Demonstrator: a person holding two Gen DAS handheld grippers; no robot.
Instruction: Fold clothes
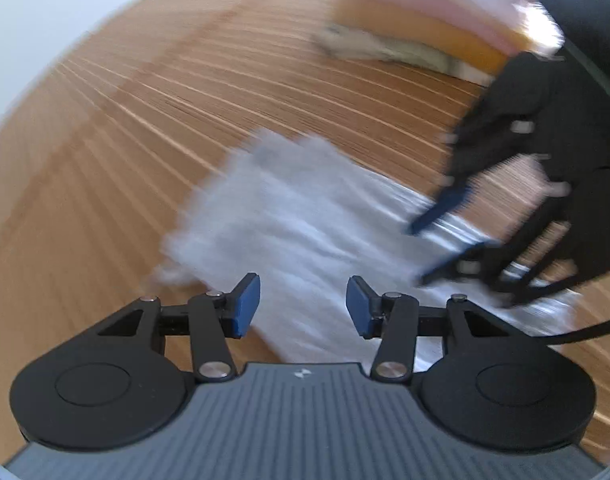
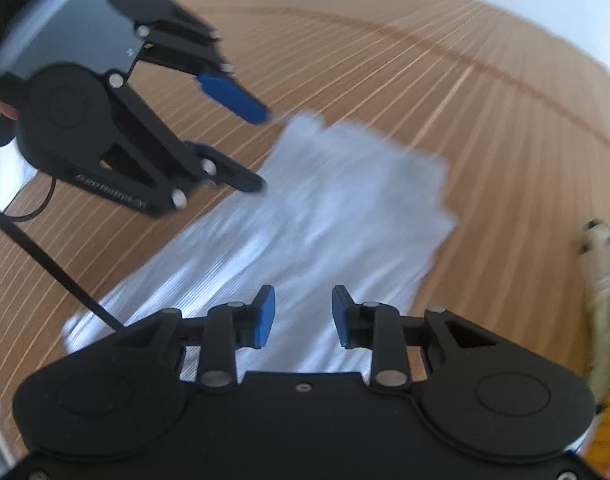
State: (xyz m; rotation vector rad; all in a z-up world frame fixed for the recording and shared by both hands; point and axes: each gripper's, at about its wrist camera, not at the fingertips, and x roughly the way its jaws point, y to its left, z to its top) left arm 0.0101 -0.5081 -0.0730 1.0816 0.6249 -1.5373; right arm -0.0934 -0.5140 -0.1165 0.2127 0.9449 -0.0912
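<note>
White folded garment [image 1: 305, 232] lies under 2 downward-tilted grippers, left [image 1: 303, 306] and right [image 2: 303, 316], both parted, empty.

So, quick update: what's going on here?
Left gripper and right gripper open, empty. White cloth lies on table. Nothing blocking.

A pale grey garment [image 2: 305, 220] is lying flat on the wooden bench [image 2: 485, 120]. The right hand-held gripper [image 2: 303, 316] is hovering open above it, while the left hand-held gripper [image 2: 249, 148], jaws apart, is hanging beside its far edge.
</note>
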